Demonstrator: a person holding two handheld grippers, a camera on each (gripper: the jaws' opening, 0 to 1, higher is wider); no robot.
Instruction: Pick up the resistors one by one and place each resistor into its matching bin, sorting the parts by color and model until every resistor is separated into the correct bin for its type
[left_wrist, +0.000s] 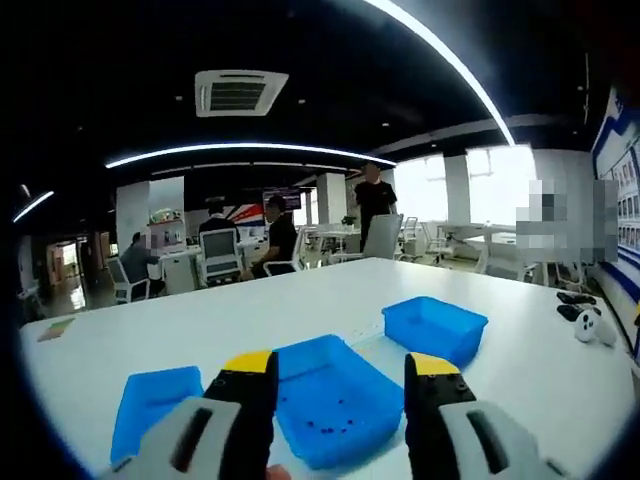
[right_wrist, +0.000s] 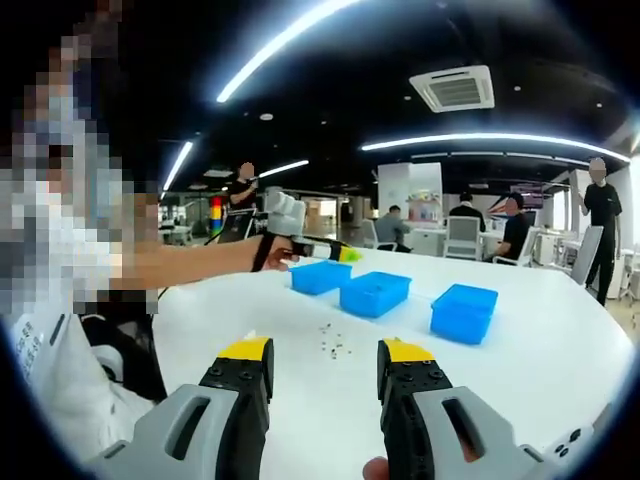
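Note:
Three blue bins stand in a row on the white table (left_wrist: 520, 370). Seen from the left gripper view, the left bin (left_wrist: 155, 405) looks bare. The middle bin (left_wrist: 335, 400) has several small dark resistors (left_wrist: 335, 428) on its floor. The right bin (left_wrist: 435, 328) stands farther off. My left gripper (left_wrist: 340, 375) hovers open just above the middle bin, holding nothing. In the right gripper view, a small scatter of loose resistors (right_wrist: 335, 342) lies on the table in front of the bins (right_wrist: 375, 293). My right gripper (right_wrist: 327, 365) is open and holds nothing, a short way back from them. The left gripper (right_wrist: 345, 254) hangs by the far bin (right_wrist: 320, 277).
Black and white controllers (left_wrist: 585, 320) lie at the table's right edge and a small card (left_wrist: 55, 328) at its left edge. The person's arm (right_wrist: 190, 262) and body (right_wrist: 60, 300) take up the left of the right gripper view. Seated and standing people, chairs and desks are beyond the table.

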